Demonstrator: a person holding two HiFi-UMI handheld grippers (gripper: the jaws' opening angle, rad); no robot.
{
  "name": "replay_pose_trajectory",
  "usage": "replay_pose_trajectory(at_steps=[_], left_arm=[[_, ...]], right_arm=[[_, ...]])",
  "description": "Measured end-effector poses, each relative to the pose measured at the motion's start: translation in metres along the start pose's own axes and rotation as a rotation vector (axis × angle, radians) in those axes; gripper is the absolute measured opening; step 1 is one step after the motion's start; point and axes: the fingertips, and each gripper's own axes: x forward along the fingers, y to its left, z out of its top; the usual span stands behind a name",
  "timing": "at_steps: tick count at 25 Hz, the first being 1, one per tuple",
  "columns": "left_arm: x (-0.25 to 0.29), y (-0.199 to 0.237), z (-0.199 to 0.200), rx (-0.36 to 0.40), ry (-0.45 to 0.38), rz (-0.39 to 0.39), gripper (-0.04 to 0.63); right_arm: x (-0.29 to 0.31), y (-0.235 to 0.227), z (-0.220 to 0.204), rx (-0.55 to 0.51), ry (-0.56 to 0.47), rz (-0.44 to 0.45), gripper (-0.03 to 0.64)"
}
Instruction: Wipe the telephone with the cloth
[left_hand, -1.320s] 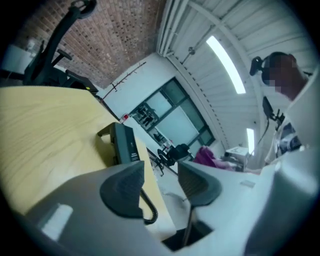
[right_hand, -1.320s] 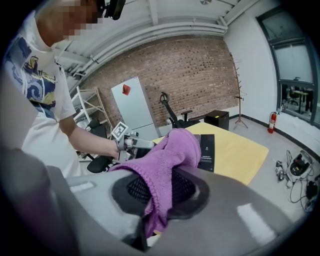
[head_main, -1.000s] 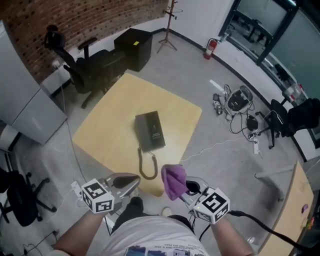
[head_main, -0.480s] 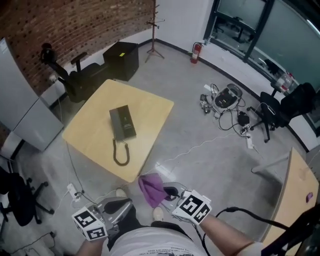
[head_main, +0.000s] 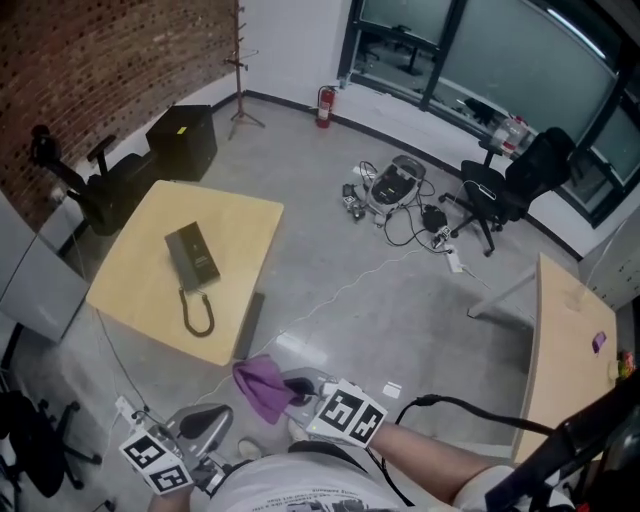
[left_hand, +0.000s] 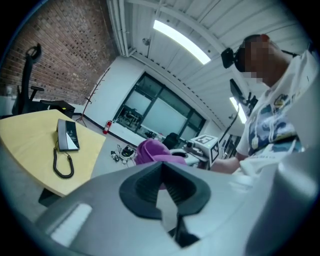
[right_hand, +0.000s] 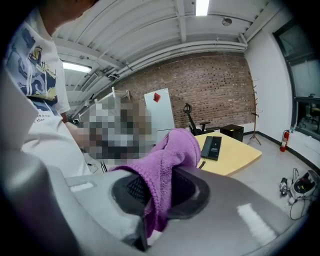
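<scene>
Dark, flat, rectangular telephone (head_main: 192, 255) lying about mid-bench (head_main: 130, 290), long side running toward the near edge. Black coiled cord (head_main: 198, 316) looped out from it, close to that edge. Purple cloth (head_main: 260, 388) bunched, pinched in the right tongs (right_hand: 157, 195), off the bench beyond its near corner.

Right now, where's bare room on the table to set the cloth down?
Table: bare strip right of the phone to the far-right corner, another left of phone and cord. The cord loop takes the near middle. The cloth sits in the right claw.
</scene>
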Motion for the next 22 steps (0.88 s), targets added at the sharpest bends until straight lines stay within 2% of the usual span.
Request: replay_pose_trajectory(at_steps=[9,22], left_arm=[[-0.021,-0.006,0.004,0.04,0.027,-0.037,0.003],[-0.04,-0.011,-0.004,0.038,0.027,-0.082,0.003]], right_arm=[[0.007,0.03,0.011,-0.005,-0.005,-0.029,0.043],[0.013,0.06,0.017,-0.019,0.004,-0.054,0.043]])
